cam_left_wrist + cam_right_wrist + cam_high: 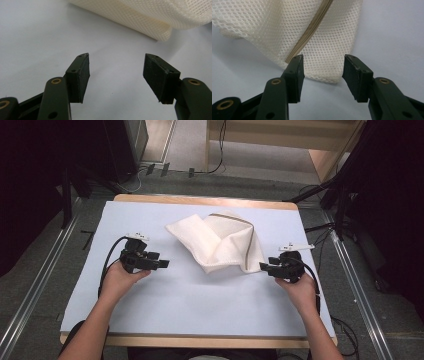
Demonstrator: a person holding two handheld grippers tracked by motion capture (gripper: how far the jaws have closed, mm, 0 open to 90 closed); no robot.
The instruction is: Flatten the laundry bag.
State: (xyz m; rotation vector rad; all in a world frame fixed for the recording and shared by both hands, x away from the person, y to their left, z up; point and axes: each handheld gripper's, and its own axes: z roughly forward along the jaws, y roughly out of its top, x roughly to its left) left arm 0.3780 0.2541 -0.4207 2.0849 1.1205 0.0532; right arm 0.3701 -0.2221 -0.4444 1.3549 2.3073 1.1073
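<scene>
A cream mesh cloth with a brown stripe lies loosely folded on the far middle of the pale mat. My left gripper rests on the mat to the cloth's left, pointing right. Its jaws stand open over bare mat, and the cloth's folded edge lies a little beyond them. My right gripper points left at the cloth's near right corner. Its jaws are open, one on each side of that corner, and the pads do not press it. The stripe runs off past the left jaw.
The mat covers a wooden table whose edge shows at the front and back. Metal rails run along the floor on both sides. Cables and dark stands sit beyond the table's far corners.
</scene>
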